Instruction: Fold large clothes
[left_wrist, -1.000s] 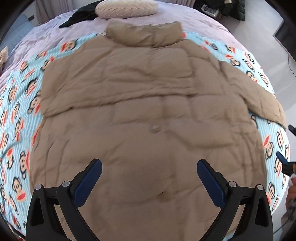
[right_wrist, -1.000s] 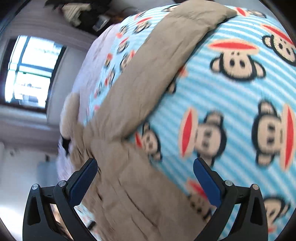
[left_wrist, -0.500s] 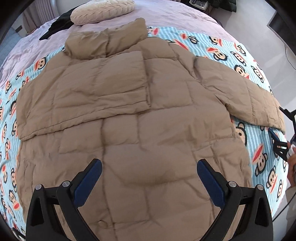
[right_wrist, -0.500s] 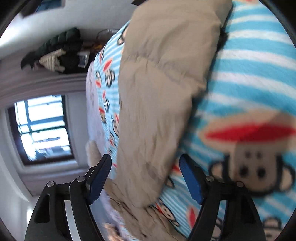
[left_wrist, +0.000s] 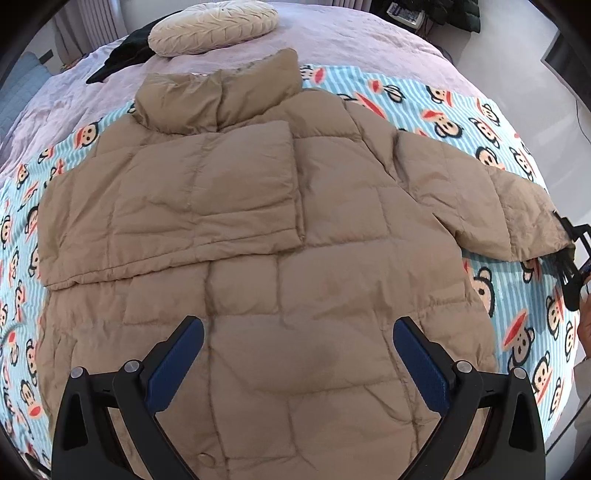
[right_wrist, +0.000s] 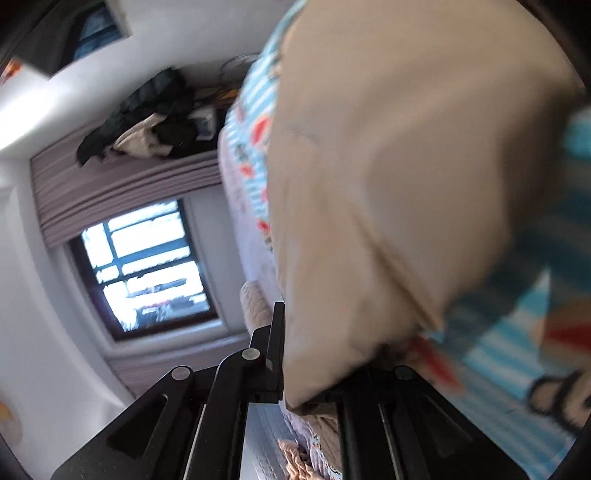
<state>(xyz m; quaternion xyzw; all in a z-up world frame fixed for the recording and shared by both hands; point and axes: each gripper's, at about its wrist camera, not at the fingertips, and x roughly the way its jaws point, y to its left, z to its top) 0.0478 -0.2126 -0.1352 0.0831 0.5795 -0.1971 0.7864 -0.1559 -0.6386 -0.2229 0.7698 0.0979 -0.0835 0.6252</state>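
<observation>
A tan puffer jacket (left_wrist: 280, 229) lies flat on a monkey-print blanket (left_wrist: 517, 332), collar toward the far side. Its left sleeve (left_wrist: 177, 206) is folded across the chest. Its right sleeve (left_wrist: 480, 199) stretches out to the right. My left gripper (left_wrist: 297, 363) hovers open and empty above the jacket's lower half. My right gripper (right_wrist: 314, 373) is shut on the right sleeve's cuff (right_wrist: 388, 221), which fills the right wrist view. It also shows at the right edge of the left wrist view (left_wrist: 570, 258), at the cuff end.
The blanket lies on a lilac bedspread (left_wrist: 351, 40). A round cream cushion (left_wrist: 212, 26) and a black garment (left_wrist: 122, 59) sit at the bed's far side. Bare floor (left_wrist: 535, 62) is to the right. A window (right_wrist: 147, 266) and curtains show in the right wrist view.
My right gripper has swung onto the right sleeve's cuff and closed on it. My left gripper has drawn back, bringing more of the jacket and bed into view.
</observation>
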